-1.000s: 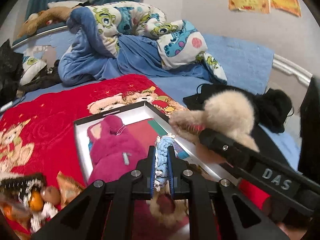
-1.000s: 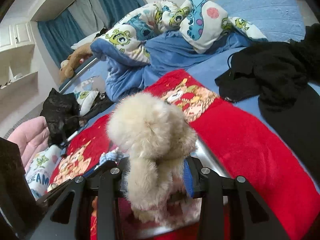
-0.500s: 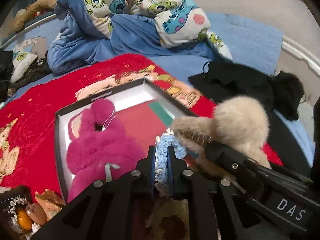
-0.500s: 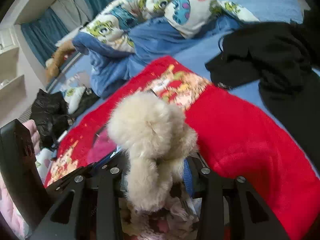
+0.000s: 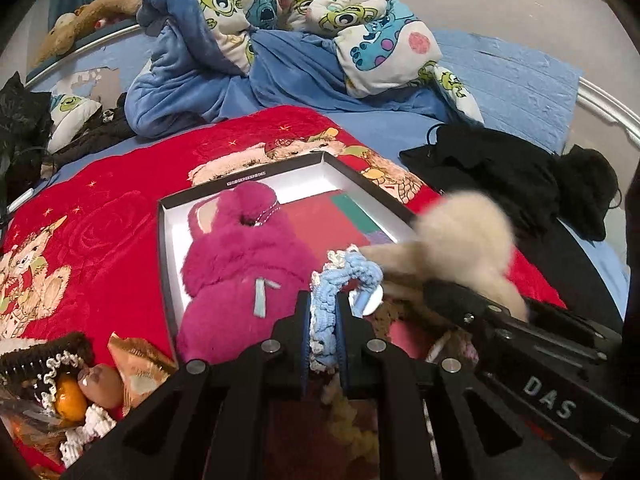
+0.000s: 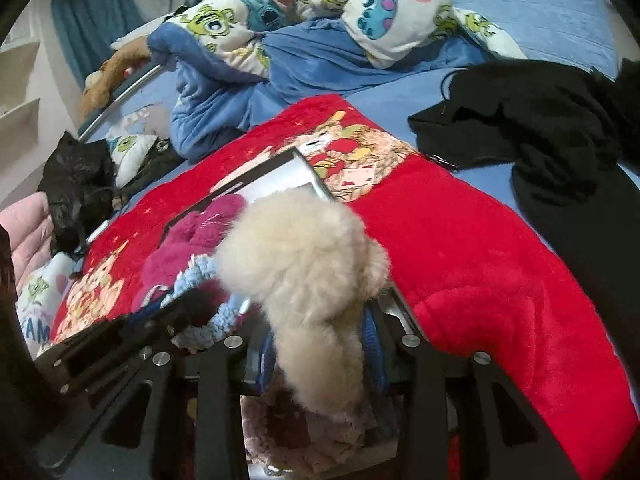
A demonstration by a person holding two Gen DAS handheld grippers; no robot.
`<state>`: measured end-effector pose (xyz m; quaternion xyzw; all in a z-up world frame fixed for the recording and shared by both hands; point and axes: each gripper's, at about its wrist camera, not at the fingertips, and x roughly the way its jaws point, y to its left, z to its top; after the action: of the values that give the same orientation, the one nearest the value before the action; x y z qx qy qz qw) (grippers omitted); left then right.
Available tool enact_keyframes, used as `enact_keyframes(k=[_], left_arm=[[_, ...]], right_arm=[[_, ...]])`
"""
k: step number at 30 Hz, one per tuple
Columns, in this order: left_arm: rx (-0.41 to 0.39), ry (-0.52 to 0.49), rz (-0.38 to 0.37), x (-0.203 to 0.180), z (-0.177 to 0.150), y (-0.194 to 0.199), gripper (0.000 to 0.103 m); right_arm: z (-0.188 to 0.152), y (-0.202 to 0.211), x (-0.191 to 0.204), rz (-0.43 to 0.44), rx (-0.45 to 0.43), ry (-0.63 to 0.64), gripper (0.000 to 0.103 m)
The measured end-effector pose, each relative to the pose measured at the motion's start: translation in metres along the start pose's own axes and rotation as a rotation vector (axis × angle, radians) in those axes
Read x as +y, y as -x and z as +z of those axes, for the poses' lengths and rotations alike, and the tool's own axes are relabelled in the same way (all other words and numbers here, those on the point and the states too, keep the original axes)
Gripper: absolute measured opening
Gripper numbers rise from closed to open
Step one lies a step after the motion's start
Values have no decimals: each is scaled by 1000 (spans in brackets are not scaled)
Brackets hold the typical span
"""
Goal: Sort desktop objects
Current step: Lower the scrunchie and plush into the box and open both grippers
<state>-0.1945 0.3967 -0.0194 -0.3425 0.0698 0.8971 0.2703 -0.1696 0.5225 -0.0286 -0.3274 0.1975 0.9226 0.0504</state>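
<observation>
The left gripper (image 5: 323, 320) had its jaws pinched tight on a blue crocheted piece (image 5: 344, 276), which rose in a loop above the fingertips and hung over the shallow black-rimmed box (image 5: 362, 182); a small pale disc (image 5: 370, 304) dangled from the loop, though what it was the blur left unclear. The right gripper (image 6: 320, 344) was clamped on a cream fluffy toy (image 6: 300, 248), jaws held part-way apart by its narrower lower end, the round fuzzy head standing above the fingers; in the left wrist view that same toy reached in from the right, over the near right edge of the box, close beside the blue loop.

Inside the box, on its white and red floor, lay a magenta plush toy (image 5: 240, 264) with a small grey tag, filling the left half; the far right part of the floor was bare. The box sat on a red blanket (image 5: 100, 220) printed with bears, spread over a blue bed sheet (image 5: 516, 92).

To the near left of the box, on the blanket, lay a heap of small things (image 5: 76, 388): a gold wrapper, something orange and round, white frilled trim; beyond the blanket's right side lay black clothes (image 5: 512, 176); at the back, a rumpled cartoon-monster duvet (image 5: 280, 12) and a brown soft toy (image 5: 88, 16) against the rail.
</observation>
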Motion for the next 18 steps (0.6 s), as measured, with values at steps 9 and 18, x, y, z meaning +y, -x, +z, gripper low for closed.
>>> enact_keyframes(k=[9, 18], left_arm=[[-8, 13, -14, 2, -4, -2, 12], [-7, 21, -18, 4, -4, -3, 12]], right_arm=[[-11, -8, 5, 43, 32, 2, 32], [-10, -10, 5, 49, 41, 4, 31]])
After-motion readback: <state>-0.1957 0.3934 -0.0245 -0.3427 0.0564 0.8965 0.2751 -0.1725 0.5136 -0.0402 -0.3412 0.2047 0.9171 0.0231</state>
